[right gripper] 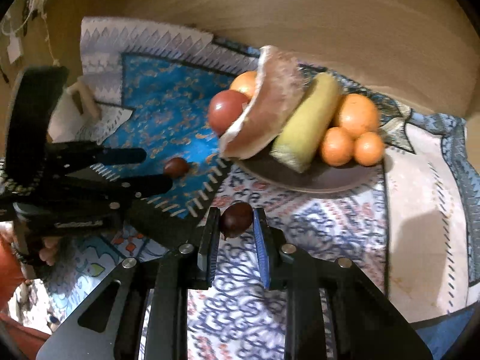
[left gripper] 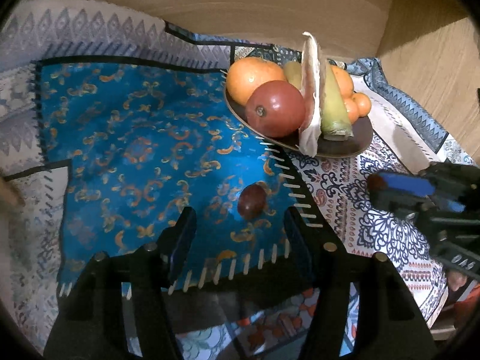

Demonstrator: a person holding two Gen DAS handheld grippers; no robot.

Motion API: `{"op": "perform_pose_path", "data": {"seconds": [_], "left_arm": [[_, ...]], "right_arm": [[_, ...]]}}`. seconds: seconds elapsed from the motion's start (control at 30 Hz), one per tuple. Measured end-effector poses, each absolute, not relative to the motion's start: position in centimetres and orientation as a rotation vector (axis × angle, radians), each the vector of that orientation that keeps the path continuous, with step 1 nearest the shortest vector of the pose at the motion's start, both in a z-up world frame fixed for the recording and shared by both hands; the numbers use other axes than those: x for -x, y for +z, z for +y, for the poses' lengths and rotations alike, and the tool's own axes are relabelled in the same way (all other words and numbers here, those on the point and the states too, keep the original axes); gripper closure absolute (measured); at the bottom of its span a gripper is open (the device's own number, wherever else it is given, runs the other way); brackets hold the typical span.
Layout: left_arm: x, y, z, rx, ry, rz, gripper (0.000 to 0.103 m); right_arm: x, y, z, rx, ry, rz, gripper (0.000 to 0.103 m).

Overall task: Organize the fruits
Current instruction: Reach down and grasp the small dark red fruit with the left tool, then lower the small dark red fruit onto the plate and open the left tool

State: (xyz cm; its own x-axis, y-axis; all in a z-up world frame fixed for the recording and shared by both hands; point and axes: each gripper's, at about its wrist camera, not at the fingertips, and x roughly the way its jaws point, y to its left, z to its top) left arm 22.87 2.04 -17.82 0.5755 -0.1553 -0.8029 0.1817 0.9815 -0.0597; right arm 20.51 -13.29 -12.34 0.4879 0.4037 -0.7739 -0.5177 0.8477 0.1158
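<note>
A dark red plum is pinched between the blue pads of my right gripper, which is shut on it above the paisley cloth. A second dark plum lies on the blue cloth, just ahead of my left gripper, whose jaws stand open and apart from it. The right wrist view shows that left gripper at the left, next to the lying plum. A dark plate behind holds a red apple, oranges, a green banana and a pale fruit slice.
Patterned cloths cover the surface, with a blue patch at the left and white paisley at the right. A brown wall rises close behind the plate. A hand in an orange sleeve holds the left gripper.
</note>
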Motion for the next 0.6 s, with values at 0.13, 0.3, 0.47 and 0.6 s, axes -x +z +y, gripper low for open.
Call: {"op": "perform_pose_path", "data": {"seconds": [0.13,0.3,0.47,0.6], "left_arm": [[-23.7,-18.1,1.5,-0.039,-0.206,0.951,0.049],[-24.3,-18.1,1.1,-0.076,-0.186,0.940,0.076],[-23.9,-17.5,1.0,-0.079,-0.200,0.921,0.084],[-23.3,-16.4,0.5,-0.083,-0.215,0.896,0.084]], "right_arm": [[-20.7,-11.8,-14.7,0.125,0.536,0.883,0.083],[-21.1,-11.6,-16.0,0.106,0.518,0.873,0.083],[-21.5,-12.1,-16.9,0.079,0.510,0.881,0.083],[-21.6,-12.1,-17.4,0.072,0.506,0.876,0.083]]}}
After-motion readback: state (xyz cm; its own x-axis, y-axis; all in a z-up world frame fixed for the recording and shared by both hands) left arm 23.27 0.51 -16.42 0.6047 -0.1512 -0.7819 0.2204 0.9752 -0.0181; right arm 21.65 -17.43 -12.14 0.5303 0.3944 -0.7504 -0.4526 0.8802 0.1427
